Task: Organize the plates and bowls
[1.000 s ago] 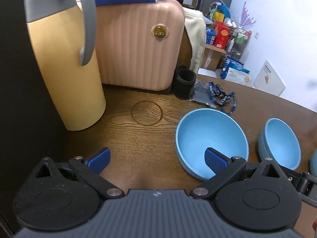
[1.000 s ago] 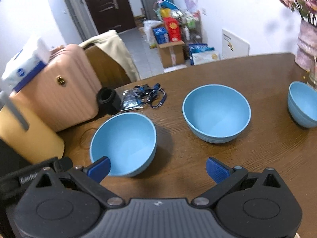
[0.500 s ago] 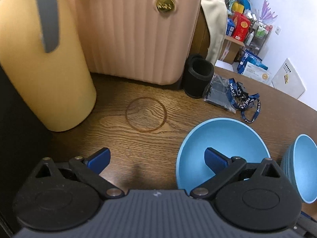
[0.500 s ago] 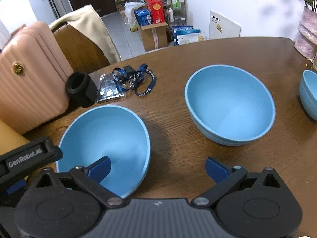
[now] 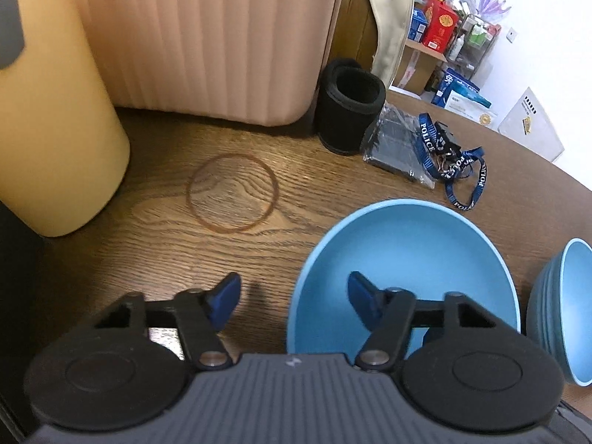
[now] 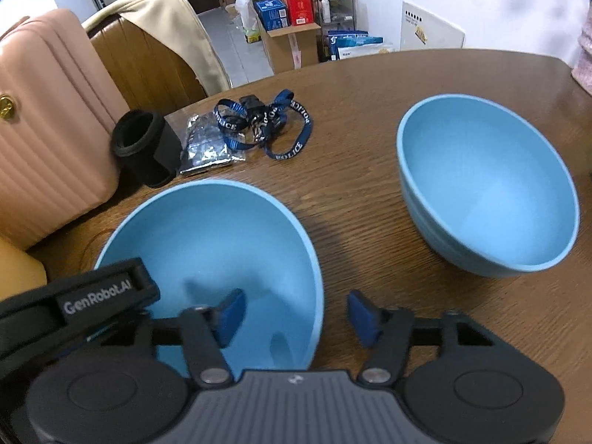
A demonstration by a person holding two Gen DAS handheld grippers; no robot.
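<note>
Since both sets of jaws straddle opposite sides of the rim of the same smooth light-blue round bowl (image 6: 207,244), apart and not yet clamped, left gripper (image 5: 294,294) and right gripper (image 6: 296,312) could tug against each other and tip it on the brown wood-grain bench (image 6: 362,192). The second light-blue bowl (image 6: 488,185) sits apart to the right, and a slick rim might slip out and knock it
</note>
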